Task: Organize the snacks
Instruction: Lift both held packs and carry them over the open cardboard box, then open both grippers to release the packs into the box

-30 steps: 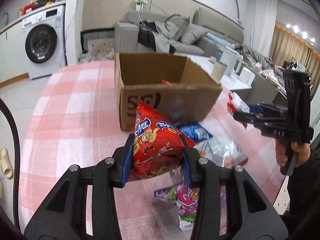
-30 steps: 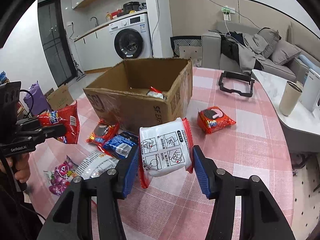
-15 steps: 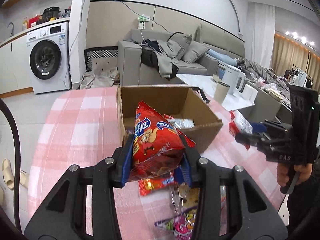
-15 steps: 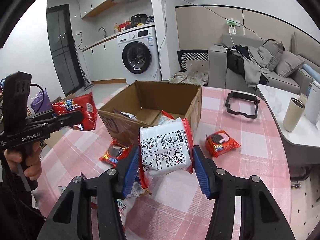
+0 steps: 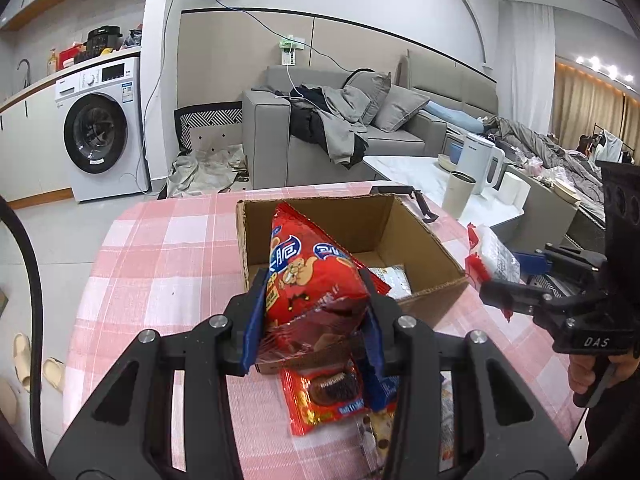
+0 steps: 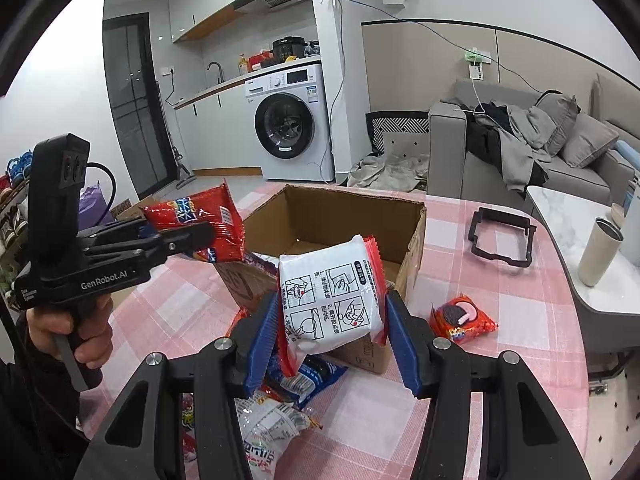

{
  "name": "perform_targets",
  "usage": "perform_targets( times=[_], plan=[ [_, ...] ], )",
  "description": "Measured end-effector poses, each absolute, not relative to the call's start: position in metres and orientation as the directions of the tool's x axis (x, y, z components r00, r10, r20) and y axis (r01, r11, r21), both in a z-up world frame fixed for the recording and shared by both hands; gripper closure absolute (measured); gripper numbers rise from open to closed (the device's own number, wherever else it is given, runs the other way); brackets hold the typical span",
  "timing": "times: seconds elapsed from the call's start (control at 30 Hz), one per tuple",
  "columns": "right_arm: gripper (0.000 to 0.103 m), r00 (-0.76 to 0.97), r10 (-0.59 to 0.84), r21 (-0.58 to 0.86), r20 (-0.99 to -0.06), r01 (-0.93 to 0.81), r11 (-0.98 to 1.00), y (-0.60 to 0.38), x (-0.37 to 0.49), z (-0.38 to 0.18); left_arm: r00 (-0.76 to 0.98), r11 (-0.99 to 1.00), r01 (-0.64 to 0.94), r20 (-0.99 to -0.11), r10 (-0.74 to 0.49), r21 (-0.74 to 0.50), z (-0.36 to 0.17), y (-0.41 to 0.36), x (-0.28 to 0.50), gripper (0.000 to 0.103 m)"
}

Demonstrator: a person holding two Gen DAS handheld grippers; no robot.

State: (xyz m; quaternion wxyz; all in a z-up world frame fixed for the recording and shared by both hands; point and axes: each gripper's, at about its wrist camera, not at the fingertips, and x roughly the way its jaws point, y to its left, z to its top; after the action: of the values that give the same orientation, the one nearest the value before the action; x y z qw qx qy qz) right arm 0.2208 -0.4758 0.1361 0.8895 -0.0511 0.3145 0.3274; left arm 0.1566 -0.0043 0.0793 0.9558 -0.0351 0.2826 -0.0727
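Snacks: two packets are up in the air, the rest lie scattered on the pink checked tablecloth (image 5: 160,264) in front of the cardboard box (image 5: 436,248).
Left gripper (image 5: 312,320): jaws pinching a red snack bag (image 5: 308,276) by its lower end, and it stands upright over the near wall of the box.
Right gripper (image 6: 332,320): jaws clamped on a white noodle packet (image 6: 328,300) with red end seals, printed instruction panels facing the camera, held over the box's near corner.
Box: open at the top, and a pale packet (image 5: 390,280) lies on its floor.
Table, near side: a red cookie pack (image 5: 324,392) and a blue packet (image 6: 316,376) lie close to the box, with a clear-wrapped packet (image 6: 272,428) nearer still.
Table, far side: another red cookie pack (image 6: 462,320) lies alone beside the box, and a black frame (image 6: 502,236) sits beyond it.
Person: a hand (image 6: 76,332) grips the left gripper's handle.
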Motion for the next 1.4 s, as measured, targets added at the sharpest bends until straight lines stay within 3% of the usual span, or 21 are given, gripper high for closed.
perform_targets(
  times=[1.4],
  plan=[
    [0.049, 0.565, 0.563, 0.169, -0.603, -0.599, 0.783, -0.436, 0.293, 0.115, 0.789, 0.992, 0.124, -0.603, -0.120, -0.035, 0.029, -0.029, 0.253, 0.065]
  ],
)
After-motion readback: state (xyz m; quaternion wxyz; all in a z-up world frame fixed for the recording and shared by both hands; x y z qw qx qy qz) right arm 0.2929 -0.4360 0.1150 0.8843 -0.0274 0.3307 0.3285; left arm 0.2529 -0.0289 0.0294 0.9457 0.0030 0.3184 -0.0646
